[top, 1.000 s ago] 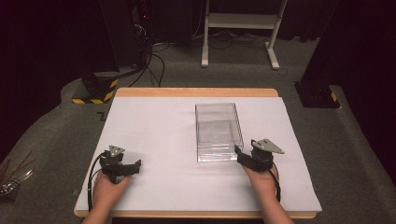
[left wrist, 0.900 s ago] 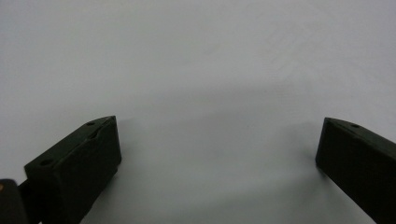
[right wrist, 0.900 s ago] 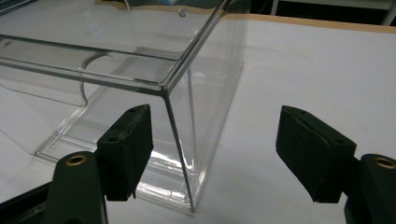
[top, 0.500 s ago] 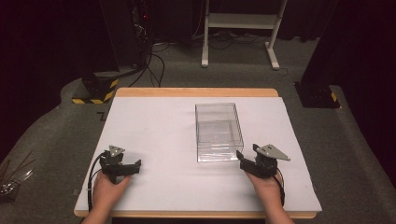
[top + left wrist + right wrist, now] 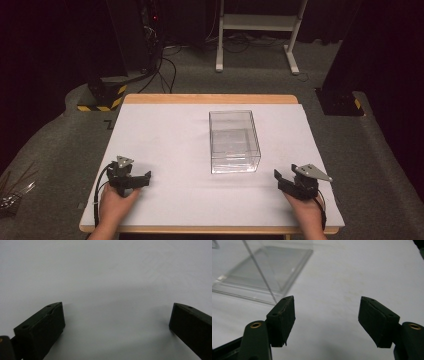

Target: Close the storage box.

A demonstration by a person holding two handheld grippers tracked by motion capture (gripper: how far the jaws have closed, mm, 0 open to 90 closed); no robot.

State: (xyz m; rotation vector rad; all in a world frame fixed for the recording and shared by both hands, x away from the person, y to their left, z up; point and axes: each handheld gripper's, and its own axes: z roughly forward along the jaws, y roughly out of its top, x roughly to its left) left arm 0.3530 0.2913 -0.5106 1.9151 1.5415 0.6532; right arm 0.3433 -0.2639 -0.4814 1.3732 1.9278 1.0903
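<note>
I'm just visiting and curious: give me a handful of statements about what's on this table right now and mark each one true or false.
1. The clear box stands on the white table cover. True.
2. The right gripper is clamped on the box. False: its jaws stand wide apart with nothing between them, and it rests apart from the box, near the table's front edge.
3. The left gripper has its jaws open over bare white surface. True.
4. The box is full of small parts. False: it looks empty; its clear bottom shows through.
5. The box sits nearer the left gripper than the right one. False: it stands right of the table's middle, nearer the right gripper.
</note>
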